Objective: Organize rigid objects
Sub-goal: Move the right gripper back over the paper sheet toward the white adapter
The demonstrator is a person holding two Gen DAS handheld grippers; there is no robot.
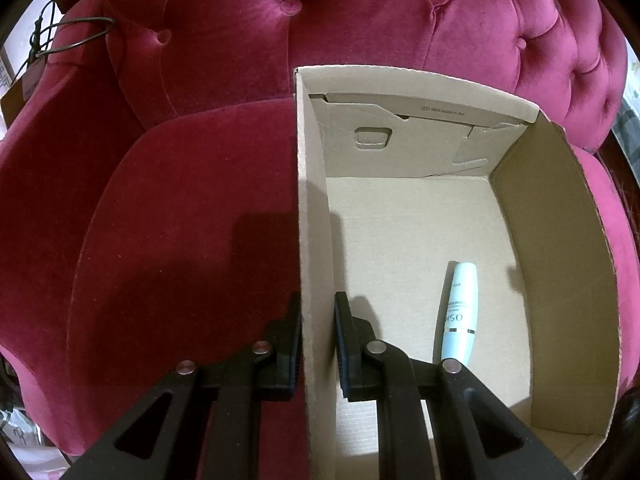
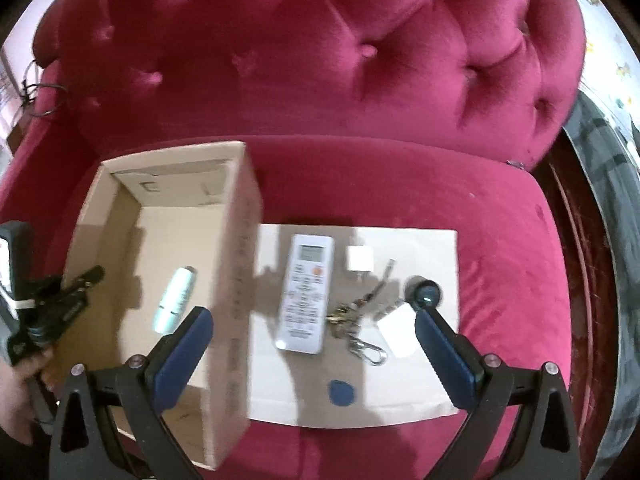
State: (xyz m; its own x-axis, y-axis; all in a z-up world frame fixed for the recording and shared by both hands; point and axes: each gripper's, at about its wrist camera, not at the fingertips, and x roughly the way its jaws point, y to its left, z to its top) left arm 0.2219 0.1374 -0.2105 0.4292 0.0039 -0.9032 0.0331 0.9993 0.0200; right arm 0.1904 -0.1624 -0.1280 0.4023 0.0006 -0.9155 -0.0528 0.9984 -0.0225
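Observation:
An open cardboard box [image 1: 316, 208] [image 2: 236, 264] sits on a red velvet sofa. A pale blue tube [image 1: 458, 316] [image 2: 176, 300] lies on its floor. My left gripper [image 1: 316, 320] is shut on the box's left wall, one finger on each side; it also shows in the right wrist view [image 2: 86, 280]. My right gripper [image 2: 314, 324] is open wide and empty above a flat cardboard sheet [image 2: 424, 384]. On the sheet lie a white remote [image 2: 306, 292], a white charger cube [image 2: 360, 258], a bunch of keys [image 2: 352, 314], a black round object [image 2: 424, 292], a white card [image 2: 398, 330] and a blue disc [image 2: 342, 394].
The tufted sofa back [image 2: 320, 60] rises behind the box and sheet. A dark wooden edge and patterned cloth [image 2: 608, 184] lie to the right of the sofa. A looped cable [image 1: 76, 28] hangs at the left armrest.

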